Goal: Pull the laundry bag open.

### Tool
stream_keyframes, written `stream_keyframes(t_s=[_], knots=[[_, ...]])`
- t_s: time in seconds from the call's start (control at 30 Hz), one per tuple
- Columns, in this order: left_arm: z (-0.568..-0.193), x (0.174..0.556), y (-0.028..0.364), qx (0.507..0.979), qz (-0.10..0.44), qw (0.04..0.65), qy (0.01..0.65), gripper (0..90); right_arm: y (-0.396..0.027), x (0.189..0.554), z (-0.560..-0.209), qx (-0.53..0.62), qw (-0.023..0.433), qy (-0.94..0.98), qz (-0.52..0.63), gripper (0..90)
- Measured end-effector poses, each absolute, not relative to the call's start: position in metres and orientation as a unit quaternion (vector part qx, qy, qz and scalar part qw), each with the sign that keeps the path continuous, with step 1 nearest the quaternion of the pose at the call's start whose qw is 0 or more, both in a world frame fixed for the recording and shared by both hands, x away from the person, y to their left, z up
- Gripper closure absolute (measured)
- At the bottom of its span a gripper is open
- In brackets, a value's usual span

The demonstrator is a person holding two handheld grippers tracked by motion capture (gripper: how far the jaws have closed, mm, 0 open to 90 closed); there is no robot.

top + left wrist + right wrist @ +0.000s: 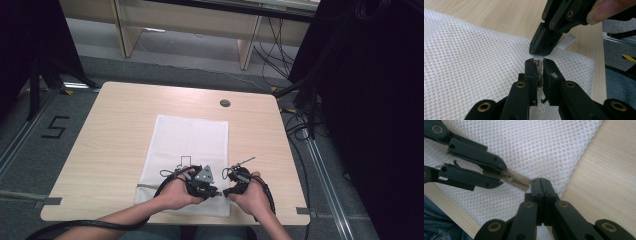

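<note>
On the wooden table (110, 130) a white mesh bag (192, 137) is lying flat, and both grippers are working at its near edge, close to the person's side. The left gripper (202, 182), sitting in the person's left hand (175, 195), is pinching the zipper end of the bag: in the left gripper view its jaws are standing narrow with a tan zipper (539, 67) and a fold of mesh caught between them, and in the right gripper view the same jaws are clamping the zipper slider (507, 178) from both sides, the tan zipper tape running out just past their tips. Immediately to the right of that gripper, the right gripper (235, 187), carried by the right hand (255, 197), is meeting it almost tip to tip. Its jaws are pressed fully together, and a thin white tab (565, 41) is passing under its tips in the left gripper view; whether the pads are actually nipping that tab or the zipper's end cannot be told. Beyond both grippers the mesh is spreading away across the table, and to the right of the right gripper bare wood is showing.
</note>
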State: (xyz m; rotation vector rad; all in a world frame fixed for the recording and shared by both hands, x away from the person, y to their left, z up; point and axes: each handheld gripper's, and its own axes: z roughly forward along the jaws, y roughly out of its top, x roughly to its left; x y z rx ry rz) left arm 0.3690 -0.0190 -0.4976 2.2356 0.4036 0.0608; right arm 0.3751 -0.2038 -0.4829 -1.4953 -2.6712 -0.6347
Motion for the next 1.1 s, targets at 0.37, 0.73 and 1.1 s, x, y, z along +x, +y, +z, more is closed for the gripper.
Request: stream_keyframes(t_s=[0.37,0.73,1.1], knots=[[-0.4957,0.369,-0.0152,0.891,0.019,0.422,0.169,81.9,-0.2031,0.3746,-0.4823,-0.478,0.005,-0.855,-0.201,90.0],[-0.4939,0.3708,-0.0134,0.892,0.021,0.422,0.163,81.9,-0.2032,0.3747,-0.482,-0.486,0.008,-0.851,-0.199,90.0],[-0.4918,0.3701,-0.01,0.891,0.017,0.42,0.173,81.9,-0.2013,0.3744,-0.4813,-0.479,0.004,-0.856,-0.194,90.0]])
